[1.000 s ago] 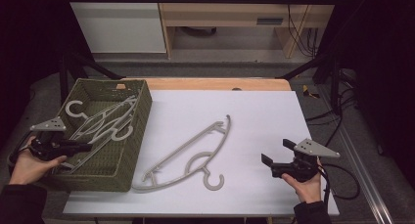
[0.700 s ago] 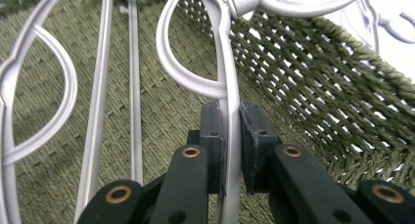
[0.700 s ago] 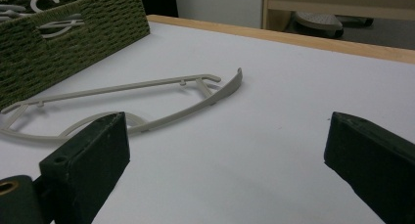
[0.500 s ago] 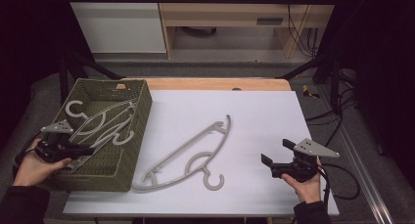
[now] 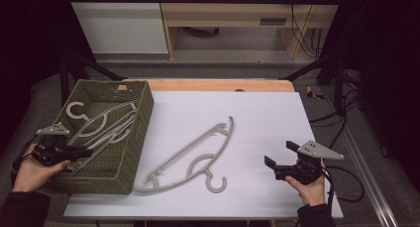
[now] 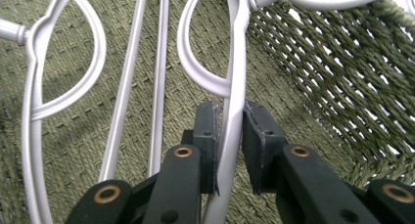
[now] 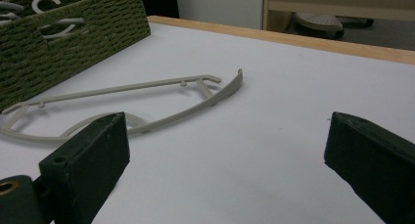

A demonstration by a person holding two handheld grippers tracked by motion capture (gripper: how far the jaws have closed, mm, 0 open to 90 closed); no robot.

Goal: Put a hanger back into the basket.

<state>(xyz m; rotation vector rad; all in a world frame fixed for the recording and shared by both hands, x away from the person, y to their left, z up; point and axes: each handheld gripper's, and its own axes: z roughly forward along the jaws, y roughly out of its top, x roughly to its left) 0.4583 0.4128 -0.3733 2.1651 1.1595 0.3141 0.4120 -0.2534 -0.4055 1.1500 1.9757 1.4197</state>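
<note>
In the green basket (image 5: 141,133), a hanger's bar (image 6: 234,121) runs between the left gripper (image 6: 229,131) pads.

Wooden shelf unit (image 5: 233,19) (cables beside it) behind white table (image 5: 277,118).

Woven basket (image 5: 130,160) walls hemmed the left gripper (image 6: 229,136) among hangers (image 5: 101,125), loose hanger (image 5: 195,155) lay mid-table, bare white tabletop (image 5: 267,113) stood open before the right gripper (image 5: 281,156).

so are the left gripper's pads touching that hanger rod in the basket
Cannot tell. In the left gripper view the hanger rod runs between the left gripper pads; its jaws have just been opening, with no plain gap or contact.
</note>
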